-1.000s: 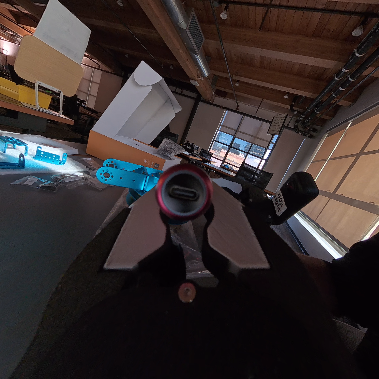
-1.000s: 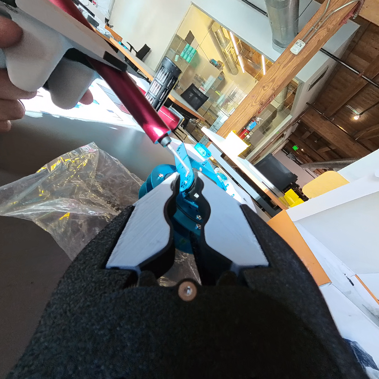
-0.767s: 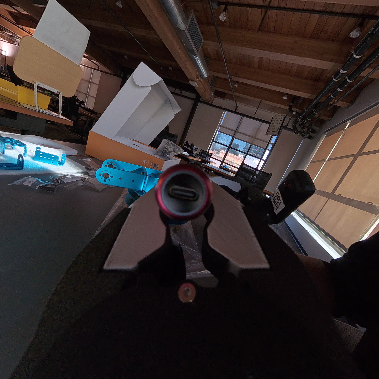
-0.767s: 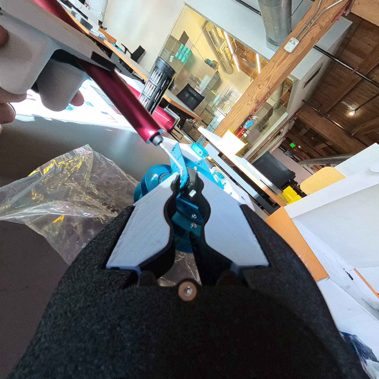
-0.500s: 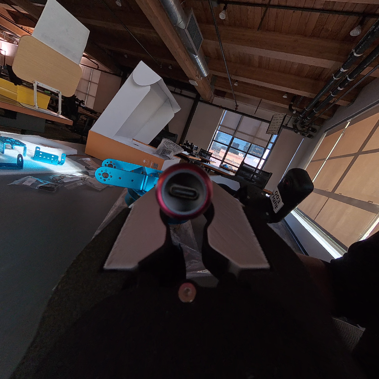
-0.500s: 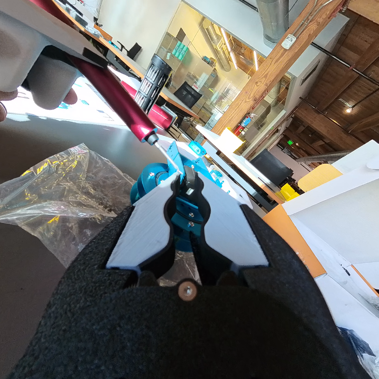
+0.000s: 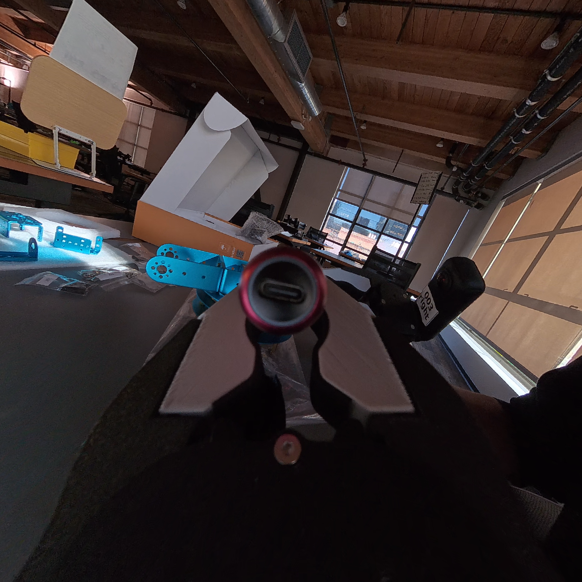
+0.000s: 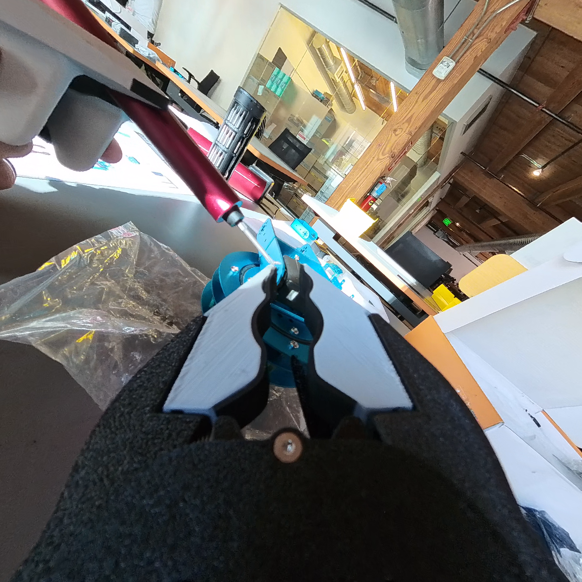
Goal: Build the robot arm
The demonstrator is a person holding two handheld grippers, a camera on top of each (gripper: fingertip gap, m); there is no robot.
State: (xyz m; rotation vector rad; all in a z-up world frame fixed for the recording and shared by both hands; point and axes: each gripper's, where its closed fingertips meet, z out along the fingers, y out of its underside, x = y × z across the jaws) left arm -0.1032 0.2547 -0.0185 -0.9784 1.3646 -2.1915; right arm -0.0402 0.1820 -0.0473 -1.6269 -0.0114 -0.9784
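We see our left gripper [image 7: 285, 310] clamped on a red screwdriver [image 8: 185, 163], its thin bit touching the blue metal assembly [image 8: 277, 315] that stands mid-worktop on a clear plastic bag [image 8: 94, 299]. Our right gripper [image 8: 288, 283] has its fingers closed on that assembly's upper part. An open orange-and-white box [image 7: 195, 226] sits toward the worktop's [image 7: 63, 346] far edge.

Red screwdriver [image 7: 282, 289] seen end-on in the left wrist view, shaft and tip hidden behind its own cap. Blue bracket assembly [image 8: 277, 318] half-covered by the right tool [image 8: 285, 277] fingers. Bagged small parts [image 7: 63, 280] too tiny to identify. White box [image 8: 519, 330] cut off at right edge.
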